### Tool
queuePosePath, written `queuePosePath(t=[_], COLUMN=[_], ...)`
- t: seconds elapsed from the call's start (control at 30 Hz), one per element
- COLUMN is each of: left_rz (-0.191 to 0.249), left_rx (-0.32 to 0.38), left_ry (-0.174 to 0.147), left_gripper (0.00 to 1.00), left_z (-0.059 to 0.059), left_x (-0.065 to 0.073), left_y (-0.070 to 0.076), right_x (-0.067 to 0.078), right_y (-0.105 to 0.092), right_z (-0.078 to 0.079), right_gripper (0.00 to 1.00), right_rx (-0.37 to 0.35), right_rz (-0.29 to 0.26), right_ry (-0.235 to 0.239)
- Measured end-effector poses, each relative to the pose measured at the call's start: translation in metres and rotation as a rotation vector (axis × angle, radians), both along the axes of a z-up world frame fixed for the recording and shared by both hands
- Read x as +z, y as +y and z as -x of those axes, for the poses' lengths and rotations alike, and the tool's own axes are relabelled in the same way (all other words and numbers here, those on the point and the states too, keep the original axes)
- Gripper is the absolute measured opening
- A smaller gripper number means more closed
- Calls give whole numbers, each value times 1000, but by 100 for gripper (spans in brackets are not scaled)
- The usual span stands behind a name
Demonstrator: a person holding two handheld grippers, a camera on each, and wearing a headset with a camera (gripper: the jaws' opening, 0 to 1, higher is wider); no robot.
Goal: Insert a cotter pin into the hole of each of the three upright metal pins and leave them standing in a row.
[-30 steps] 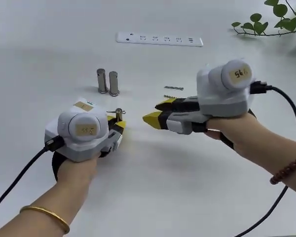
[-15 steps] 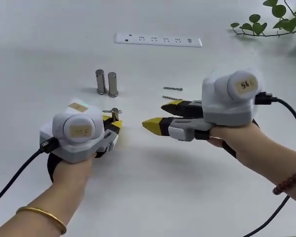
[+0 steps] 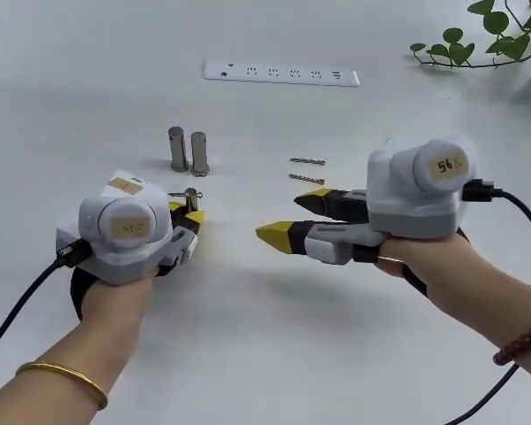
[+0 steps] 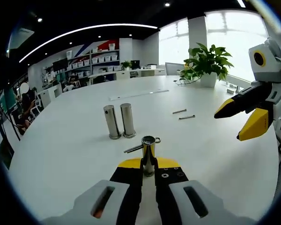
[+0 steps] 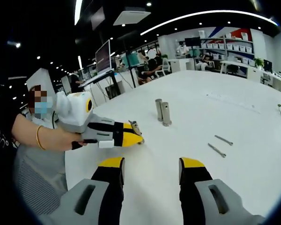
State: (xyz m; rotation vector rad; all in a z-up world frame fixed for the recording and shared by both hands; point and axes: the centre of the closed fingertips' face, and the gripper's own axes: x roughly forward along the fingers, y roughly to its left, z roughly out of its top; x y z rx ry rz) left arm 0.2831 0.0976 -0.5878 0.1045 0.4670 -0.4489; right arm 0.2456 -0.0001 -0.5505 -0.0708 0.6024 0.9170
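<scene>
Left gripper [image 3: 186, 217] at 8 o'clock, wrist level, clamped on upright metal pin [image 4: 148, 151] carrying cotter pin [image 4: 133, 149]. Right gripper [image 3: 281, 218] at 3 o'clock, jaws apart, pointing toward 9.

White worktop [image 3: 265, 354]: power strip [image 3: 280, 73] at far centre; 2 upright metal pins [image 3: 178, 148] side by side, left of centre; 2 loose cotter pins [image 3: 307, 161] to their right; plant [image 3: 478, 35] far right.

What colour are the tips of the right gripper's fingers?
Yellow tips on black fingers, best seen in the right gripper view.
</scene>
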Motion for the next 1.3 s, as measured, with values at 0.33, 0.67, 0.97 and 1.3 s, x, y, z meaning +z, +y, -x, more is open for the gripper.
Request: queuePosePath(t=[0.33,0.67,0.97,1.3], left_rz=[1,27,38,33], left_rx=[6,11,-1,-38], left_ry=[4,18,28,20], left_gripper=[6,6,14,39], left_z=[-1,-2,1,12], left_x=[-1,-1,0,8], left_y=[1,0,-2,0], right_x=[-4,-4,1,15], right_y=[-6,-9,-6,-3], right_z=[9,11,7,-14], right_gripper=[42,43,43,43], right_rx=[-31,-47,-50,-81], right_rz=[-13,-10,-19,-67], right_ry=[26,36,29,-1])
